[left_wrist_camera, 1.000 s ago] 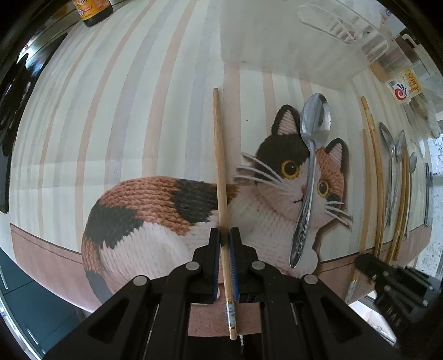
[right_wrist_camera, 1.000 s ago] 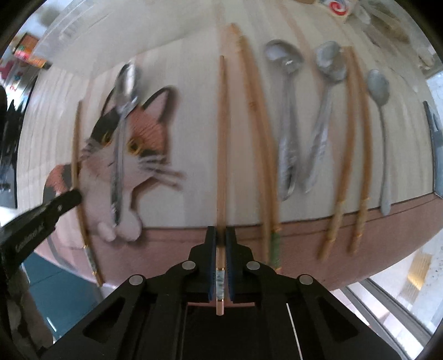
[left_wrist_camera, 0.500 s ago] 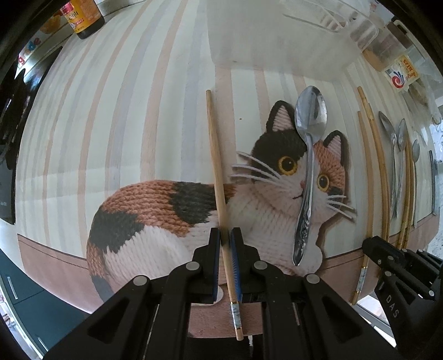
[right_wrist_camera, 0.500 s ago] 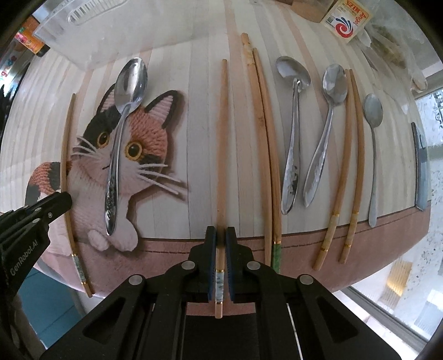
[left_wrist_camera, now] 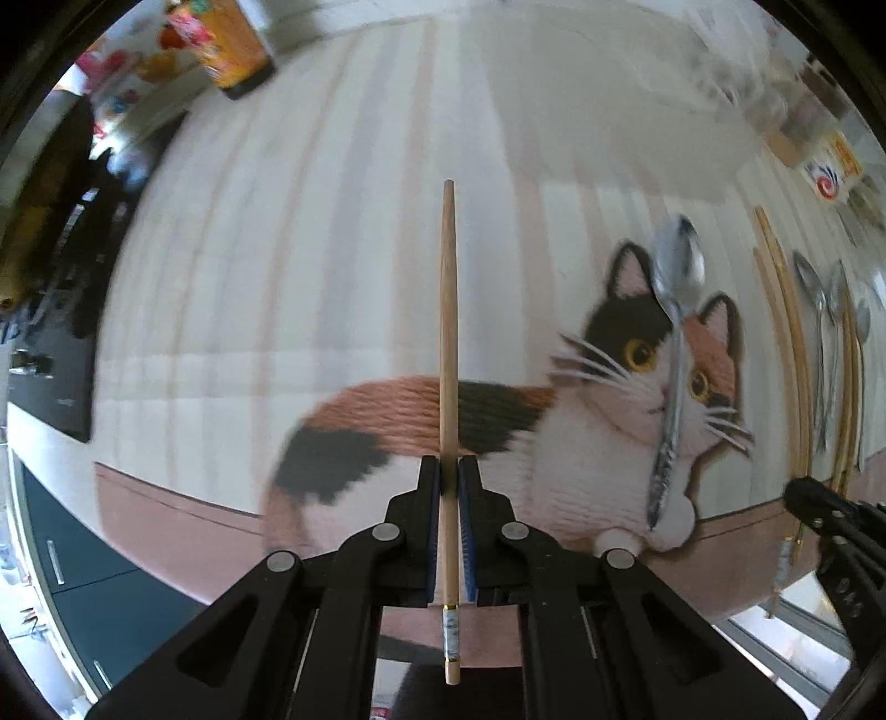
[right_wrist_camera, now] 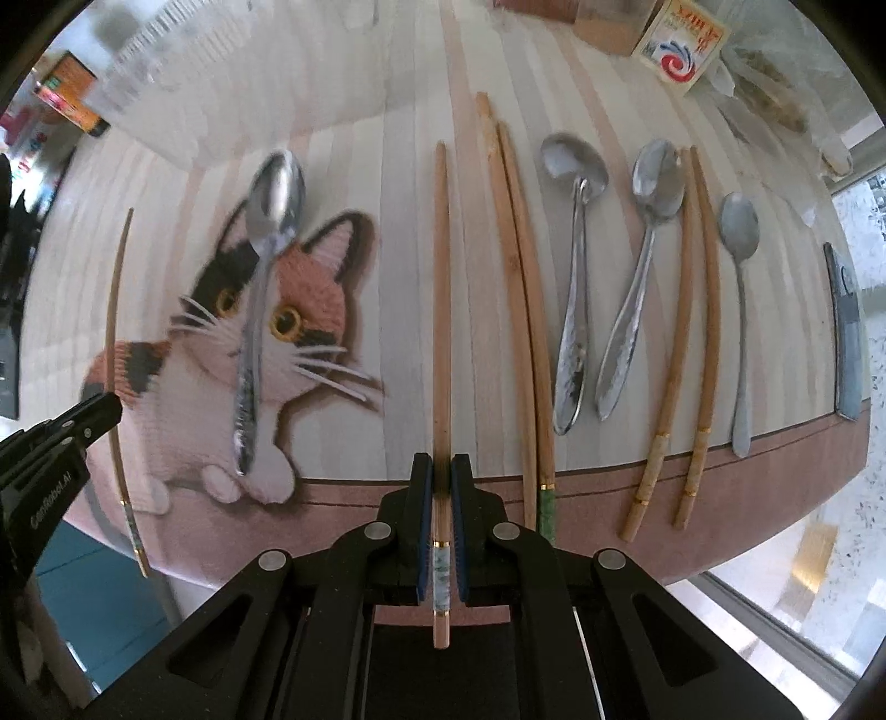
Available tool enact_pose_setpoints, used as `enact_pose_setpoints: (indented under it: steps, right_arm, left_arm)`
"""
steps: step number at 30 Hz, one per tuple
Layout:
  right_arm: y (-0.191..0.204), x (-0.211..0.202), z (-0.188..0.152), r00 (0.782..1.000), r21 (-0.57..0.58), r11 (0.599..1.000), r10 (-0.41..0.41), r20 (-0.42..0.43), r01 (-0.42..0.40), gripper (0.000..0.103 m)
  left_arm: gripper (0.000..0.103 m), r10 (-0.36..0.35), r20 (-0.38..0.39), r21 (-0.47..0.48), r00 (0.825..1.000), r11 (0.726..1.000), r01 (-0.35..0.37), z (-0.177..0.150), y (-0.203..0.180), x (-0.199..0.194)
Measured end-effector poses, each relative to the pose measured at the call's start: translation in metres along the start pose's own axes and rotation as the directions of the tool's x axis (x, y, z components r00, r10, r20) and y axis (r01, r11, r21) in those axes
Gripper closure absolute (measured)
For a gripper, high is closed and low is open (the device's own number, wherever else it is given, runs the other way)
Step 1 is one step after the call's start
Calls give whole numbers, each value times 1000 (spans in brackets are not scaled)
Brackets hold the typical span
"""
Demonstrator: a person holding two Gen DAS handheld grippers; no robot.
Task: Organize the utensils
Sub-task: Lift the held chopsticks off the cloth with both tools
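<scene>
My left gripper [left_wrist_camera: 449,471] is shut on a wooden chopstick [left_wrist_camera: 448,343] and holds it lifted above the cat-print mat [left_wrist_camera: 332,288]; the same chopstick shows at the far left of the right wrist view [right_wrist_camera: 115,332]. My right gripper [right_wrist_camera: 441,471] is shut on a second wooden chopstick [right_wrist_camera: 441,310] that points straight ahead over the mat. A steel spoon [right_wrist_camera: 264,266] lies across the cat's face. To its right lie a chopstick pair [right_wrist_camera: 518,288], two spoons [right_wrist_camera: 576,310], another chopstick pair [right_wrist_camera: 692,332] and a small spoon [right_wrist_camera: 741,288].
A clear plastic container [right_wrist_camera: 183,83] stands at the back of the mat. A carton [right_wrist_camera: 684,47] and bagged items sit at the back right. A bottle [left_wrist_camera: 238,50] stands back left. A dark flat object [right_wrist_camera: 846,343] lies at the mat's right edge. The mat's front border runs near the table edge.
The left gripper has lifted its chopstick off the mat and swung left, so the cat and spoon now sit further right. The right gripper stays shut on its chopstick, slightly nearer.
</scene>
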State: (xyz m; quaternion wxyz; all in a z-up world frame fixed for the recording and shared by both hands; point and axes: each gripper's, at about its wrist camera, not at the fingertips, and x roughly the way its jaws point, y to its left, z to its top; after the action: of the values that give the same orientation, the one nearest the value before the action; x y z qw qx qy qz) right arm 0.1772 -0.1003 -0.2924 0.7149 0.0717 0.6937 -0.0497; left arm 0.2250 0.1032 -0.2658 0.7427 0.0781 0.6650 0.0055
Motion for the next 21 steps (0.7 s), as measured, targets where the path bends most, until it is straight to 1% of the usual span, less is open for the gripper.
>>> enact_pose_setpoints:
  steps: [6,9,13,14,16,19,21]
  right_arm:
    - [-9,-38,5,997,0,999,40,72,-40,97]
    - [-17,-59,10,992,8,998,59,114,-60,97]
    - [-25,-81,14,985,8,997,77,156,-79,97]
    - [-21,-77,16,986,-5,997,76,147,-77,97]
    - [-21,-66,19,989,3,996,87,122,-88,97]
    - [-10,-35,22,995,-15,996,89,47,-88,97]
    - [-8,-17,23,997,-17,997,77,1,-77,99]
  left_arm:
    - [99,26,66,-37,997,999,-24,8,14,-38]
    - [99,20,98,-57,995,998,-14,14,19,-60]
    - [99,14,133,-56,991,998,-7,21,26,-73]
    - [99,14,135,-52,991,999,-7,21,26,-70]
    - [99,8,122,-54,993,999,-1,25,26,-63]
    - [99,-10,67,-49,998,999,13,24,22,-39]
    - [99,-10,26,-47,1000,999,11,20,18,-21]
